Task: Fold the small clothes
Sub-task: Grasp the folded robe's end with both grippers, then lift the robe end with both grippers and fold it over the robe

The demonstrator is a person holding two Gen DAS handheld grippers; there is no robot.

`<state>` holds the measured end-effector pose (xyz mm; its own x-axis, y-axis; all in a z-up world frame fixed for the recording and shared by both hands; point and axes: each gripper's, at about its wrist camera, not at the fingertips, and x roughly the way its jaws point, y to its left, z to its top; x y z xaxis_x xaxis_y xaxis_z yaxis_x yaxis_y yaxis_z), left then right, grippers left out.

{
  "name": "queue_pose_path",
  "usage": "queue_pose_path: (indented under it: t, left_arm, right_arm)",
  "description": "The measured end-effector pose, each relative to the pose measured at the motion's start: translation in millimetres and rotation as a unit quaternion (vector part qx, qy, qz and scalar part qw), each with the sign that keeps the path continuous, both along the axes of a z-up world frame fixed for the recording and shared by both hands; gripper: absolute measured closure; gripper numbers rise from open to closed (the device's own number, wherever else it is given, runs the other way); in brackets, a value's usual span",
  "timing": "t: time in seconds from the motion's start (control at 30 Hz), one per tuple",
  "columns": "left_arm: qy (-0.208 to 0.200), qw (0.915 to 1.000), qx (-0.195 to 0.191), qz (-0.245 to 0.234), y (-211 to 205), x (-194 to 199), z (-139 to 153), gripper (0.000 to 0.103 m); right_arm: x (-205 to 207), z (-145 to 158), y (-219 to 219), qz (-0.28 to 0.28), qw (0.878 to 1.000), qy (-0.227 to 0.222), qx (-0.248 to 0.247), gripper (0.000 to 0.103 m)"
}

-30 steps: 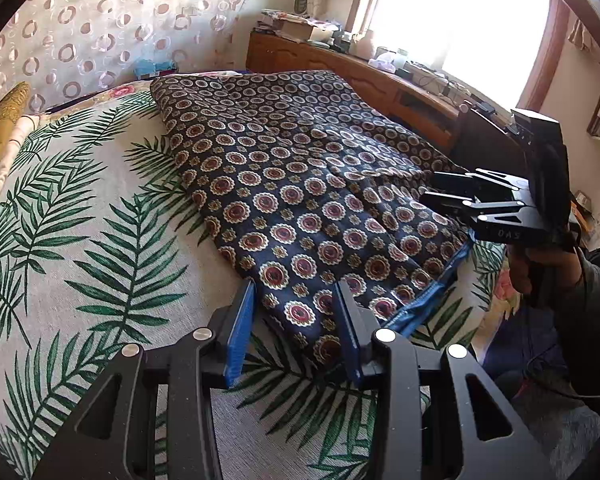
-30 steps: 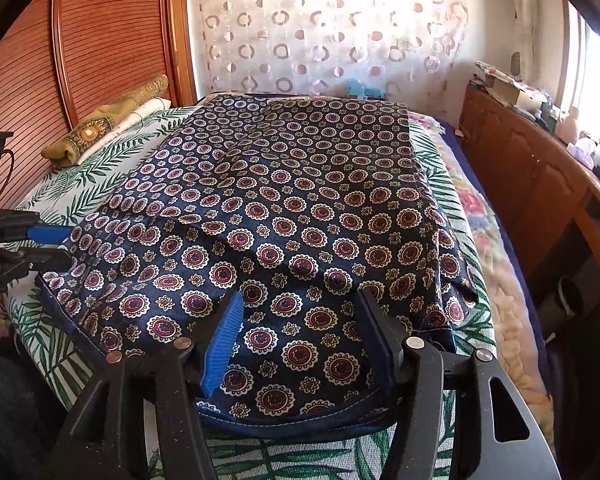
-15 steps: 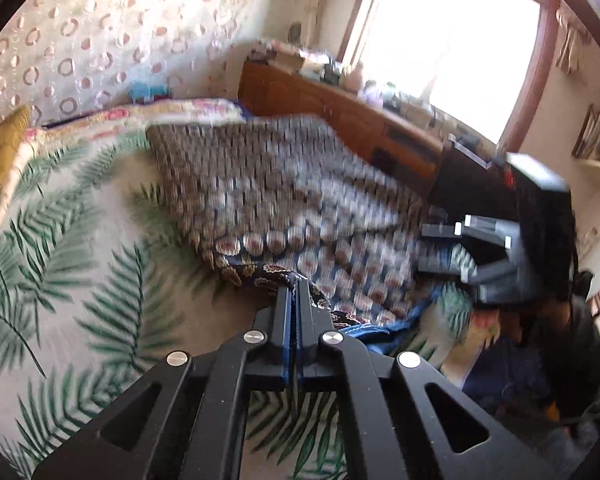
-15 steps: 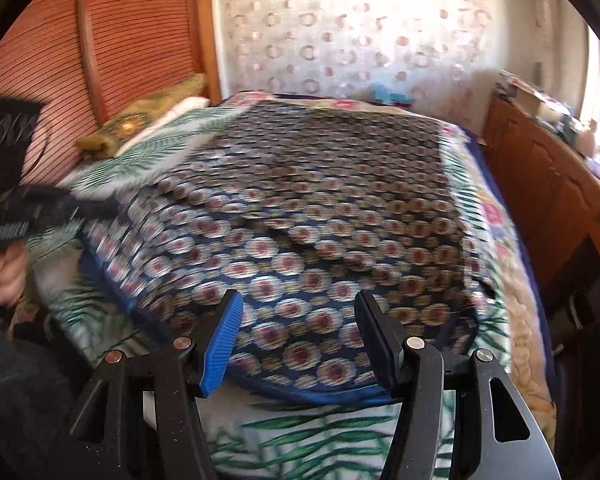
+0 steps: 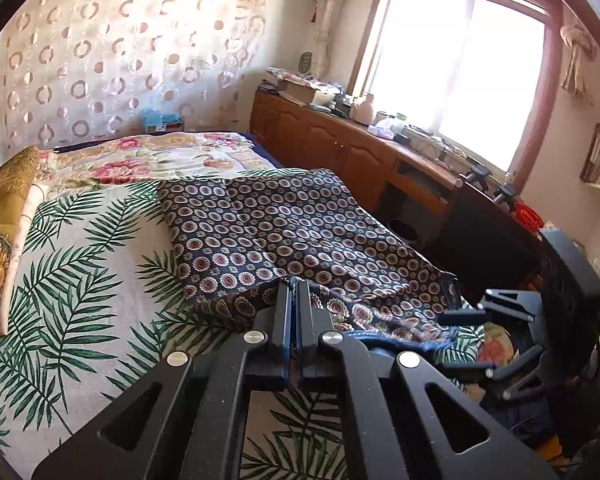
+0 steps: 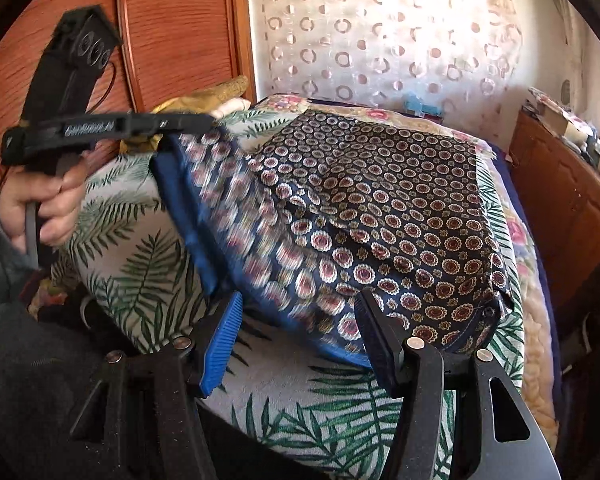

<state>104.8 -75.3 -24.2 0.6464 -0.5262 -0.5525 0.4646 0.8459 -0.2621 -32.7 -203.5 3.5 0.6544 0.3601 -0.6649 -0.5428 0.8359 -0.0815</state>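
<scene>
Palm-leaf bedspread (image 5: 80, 264), wooden sideboard (image 5: 328, 140)

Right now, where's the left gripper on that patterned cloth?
In the right wrist view the left gripper is up at far left, shut on the patterned cloth's near-left corner, lifting it off the palm-leaf bedspread.

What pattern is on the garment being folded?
Dark navy with red-and-cream circular medallions, garment, clearest in the right wrist view.

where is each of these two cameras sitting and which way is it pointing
Left wrist: on the left gripper, shut on the patterned cloth, facing the window; the right gripper shows at right.
Right wrist: on the right gripper, open, facing the curtain; the left gripper and left hand show.
Shared: cloth, bed, curtain.
</scene>
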Motion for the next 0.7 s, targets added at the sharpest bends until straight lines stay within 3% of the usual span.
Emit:
queue_pose_path:
  t: [0.13,0.47,0.5,0.63,0.7]
  left_arm:
    - [0.007,0.9999,-0.008,0.004,4,4,-1,0.101]
    - [0.007,0.9998,-0.011,0.012,8,5,-2,0.101]
    - [0.007,0.9998,-0.011,0.013,8,5,-2,0.101]
    - [0.007,0.9998,-0.008,0.015,9,5,-3,0.101]
    - [0.007,0.9997,-0.002,0.021,9,7,-3,0.101]
  right_arm:
    - [11,-11,-3,-0.019,0.999,0.011,-0.028,0.043]
    - [45,-17,-13,-0.057,0.997,0.001,-0.043,0.045]
    - [47,-19,-13,-0.058,0.997,0.000,-0.043,0.050]
    - [54,-17,-14,-0.057,0.998,-0.007,-0.039,0.091]
    - [58,-10,-15,-0.055,0.998,-0.019,-0.034,0.095]
